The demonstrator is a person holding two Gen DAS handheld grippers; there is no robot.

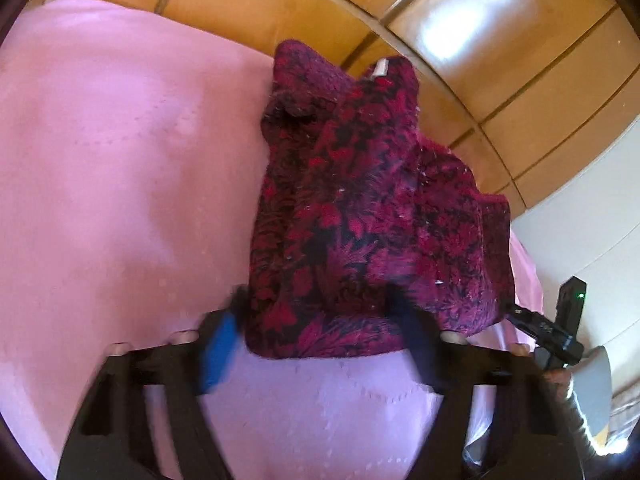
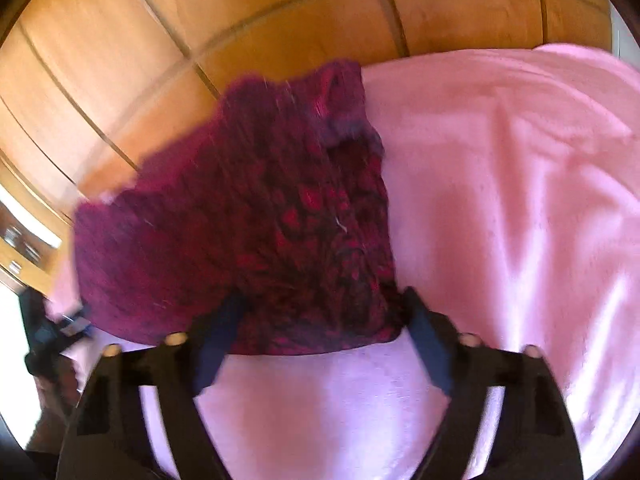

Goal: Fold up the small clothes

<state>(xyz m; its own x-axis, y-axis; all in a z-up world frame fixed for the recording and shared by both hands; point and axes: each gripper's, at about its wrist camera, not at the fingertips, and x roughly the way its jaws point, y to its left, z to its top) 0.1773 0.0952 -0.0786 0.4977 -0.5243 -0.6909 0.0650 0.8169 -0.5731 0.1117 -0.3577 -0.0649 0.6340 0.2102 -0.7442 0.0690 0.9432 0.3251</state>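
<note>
Two grippers are flanking one crimson floral garment lying centre-frame on the pink sheet (wood floor behind); the left gripper and right gripper are both spreading wide, seemingly touching its near hem.

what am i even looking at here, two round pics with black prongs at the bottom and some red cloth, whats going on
There is no robot arm here: a person holds a hand-held gripper in each hand, and each gripper carries a wide-angle camera looking forward along its two fingers. That is why the pictures look round.

One picture is from the left gripper, the other from the right gripper. The black prongs with blue pads are their fingers.

A dark red patterned garment lies on a pink blanket, with wooden cupboard doors behind. Both grippers stand open at the garment's near edge, fingers either side of it. Whether they touch it is too blurred to tell. Nothing is gripped yet.
</note>
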